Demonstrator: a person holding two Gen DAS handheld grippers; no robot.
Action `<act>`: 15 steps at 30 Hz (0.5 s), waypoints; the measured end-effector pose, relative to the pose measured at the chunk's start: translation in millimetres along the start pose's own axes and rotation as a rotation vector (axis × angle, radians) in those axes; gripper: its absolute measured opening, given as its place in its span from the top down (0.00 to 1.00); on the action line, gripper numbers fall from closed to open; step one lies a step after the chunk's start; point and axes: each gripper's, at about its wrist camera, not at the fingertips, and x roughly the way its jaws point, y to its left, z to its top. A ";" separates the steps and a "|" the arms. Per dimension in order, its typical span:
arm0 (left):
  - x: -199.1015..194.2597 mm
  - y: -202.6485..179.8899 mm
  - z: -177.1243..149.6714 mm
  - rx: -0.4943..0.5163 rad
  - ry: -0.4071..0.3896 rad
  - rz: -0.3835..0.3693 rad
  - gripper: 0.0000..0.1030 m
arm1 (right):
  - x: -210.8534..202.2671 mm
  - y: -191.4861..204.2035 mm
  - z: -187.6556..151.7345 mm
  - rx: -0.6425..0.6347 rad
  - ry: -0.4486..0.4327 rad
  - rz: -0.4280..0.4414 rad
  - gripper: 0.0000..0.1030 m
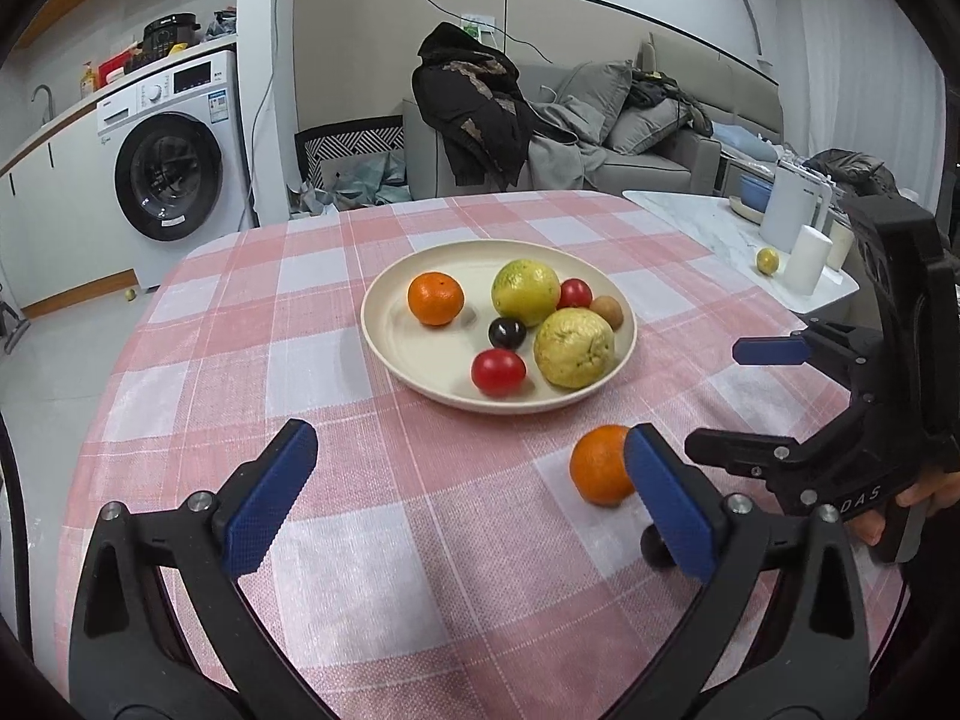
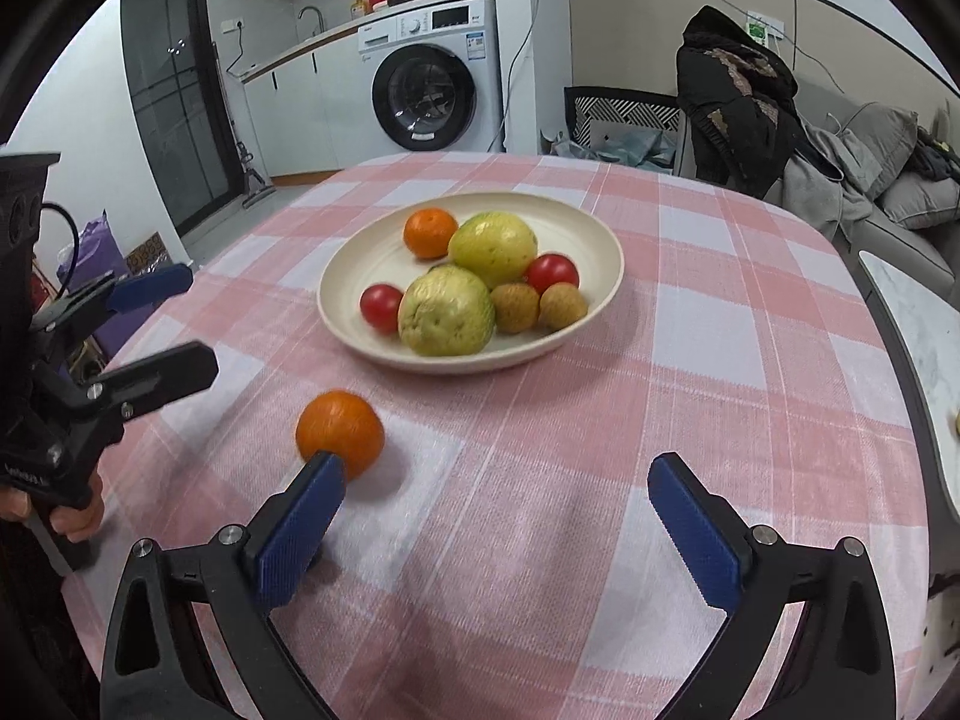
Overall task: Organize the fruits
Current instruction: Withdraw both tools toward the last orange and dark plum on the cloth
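A cream plate point(image 1: 384, 324) point(image 2: 591, 228) on the pink checked tablecloth holds an orange point(image 1: 435, 298) point(image 2: 429, 232), two yellow-green guavas point(image 1: 573, 348) point(image 2: 445, 311), two red tomatoes point(image 1: 498, 371) point(image 2: 381, 307), a dark plum point(image 1: 507, 333) and brown longans point(image 2: 562, 307). A loose orange point(image 1: 600, 465) point(image 2: 340, 433) lies on the cloth in front of the plate. A small dark fruit point(image 1: 657, 546) lies behind my left gripper's right finger. My left gripper point(image 1: 474, 498) point(image 2: 162, 324) is open and empty. My right gripper point(image 2: 510, 531) point(image 1: 738, 396) is open and empty, its left finger just before the loose orange.
A white marble side table point(image 1: 690, 213) at the right carries a kettle point(image 1: 792, 213), white cups and a small yellow fruit point(image 1: 768, 260). A washing machine point(image 1: 174, 162), a chair with a black coat point(image 1: 474, 114) and a grey sofa stand beyond the table.
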 end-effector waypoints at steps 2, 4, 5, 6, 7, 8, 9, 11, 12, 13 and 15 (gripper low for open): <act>-4.5 0.4 -2.9 -0.001 -0.002 -0.004 0.01 | -3.4 2.9 -4.7 -0.012 0.002 0.003 0.00; -8.8 1.1 -5.8 -0.009 -0.002 -0.009 0.01 | -7.7 6.4 -8.5 -0.021 0.004 0.022 0.00; -10.9 1.9 -7.3 -0.016 0.000 -0.009 0.01 | -9.4 9.1 -9.9 -0.027 0.005 0.029 0.00; -12.8 2.5 -9.1 -0.024 0.003 -0.011 0.01 | -9.6 11.9 -10.8 -0.034 0.007 0.032 0.00; -14.1 2.5 -11.2 -0.028 0.008 -0.014 0.01 | -9.3 15.4 -11.9 -0.046 0.011 0.037 0.00; -14.9 2.2 -12.9 -0.030 0.013 -0.016 0.01 | -7.9 18.7 -12.7 -0.057 0.022 0.040 0.00; -15.8 1.3 -15.3 -0.030 0.018 -0.017 0.01 | -6.7 22.3 -13.5 -0.067 0.031 0.039 0.00; -17.9 -1.7 -20.7 -0.023 0.025 -0.020 0.01 | -5.4 28.1 -15.4 -0.078 0.038 0.050 0.00; -18.9 -4.2 -23.6 -0.010 0.031 -0.020 0.01 | -4.3 30.8 -16.4 -0.085 0.048 0.061 0.00; -19.0 -5.6 -24.9 0.004 0.033 -0.018 0.01 | -4.0 33.7 -17.5 -0.096 0.054 0.069 0.00; -20.7 -10.9 -28.3 0.040 0.029 -0.005 0.01 | -3.9 38.2 -18.9 -0.114 0.056 0.079 0.00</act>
